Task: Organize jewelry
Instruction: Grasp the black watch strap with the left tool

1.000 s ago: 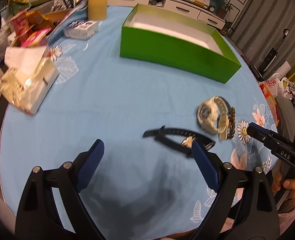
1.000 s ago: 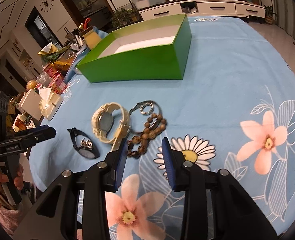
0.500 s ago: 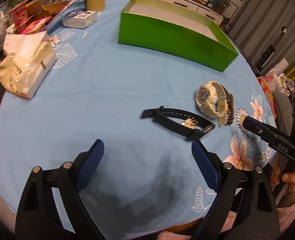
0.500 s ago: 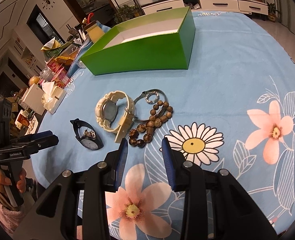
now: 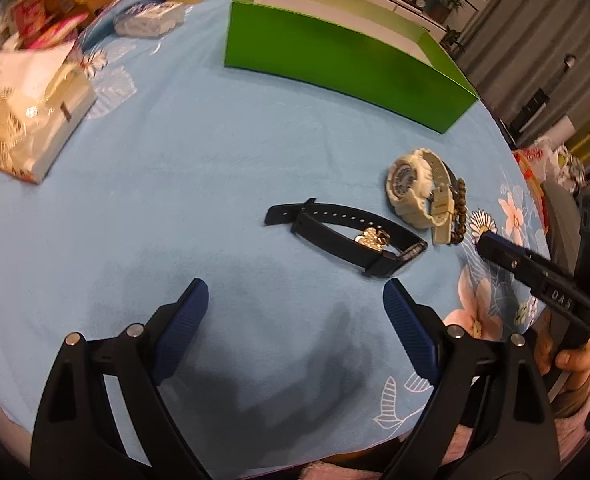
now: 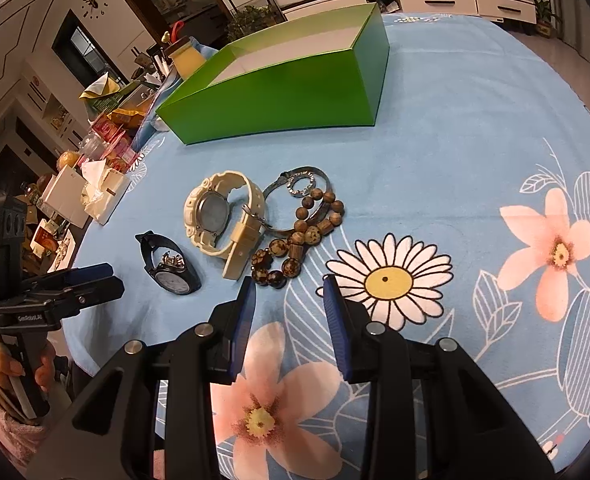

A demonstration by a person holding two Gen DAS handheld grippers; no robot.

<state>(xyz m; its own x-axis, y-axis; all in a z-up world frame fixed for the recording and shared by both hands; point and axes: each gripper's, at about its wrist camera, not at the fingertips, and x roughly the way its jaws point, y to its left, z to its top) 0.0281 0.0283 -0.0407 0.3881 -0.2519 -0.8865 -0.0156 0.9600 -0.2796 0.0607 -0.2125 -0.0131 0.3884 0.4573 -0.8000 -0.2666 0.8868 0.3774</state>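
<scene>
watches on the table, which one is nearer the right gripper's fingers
The cream watch: its strap end lies just ahead of the right gripper, while the black watch sits farther off to the left.

Warm dim room: long white low cabinet with drawers along a teal wall, black antler wall clock, grey curtains.

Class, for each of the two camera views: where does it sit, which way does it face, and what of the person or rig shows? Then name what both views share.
Left wrist view: sits on the left claw, open, facing across the blue tablecloth toward the black watch; the right claw and hand enter at right.
Right wrist view: sits on the right claw, open, facing the bead bracelet; the left claw and hand show at left.
Shared: green box, cream watch, black watch.
</scene>
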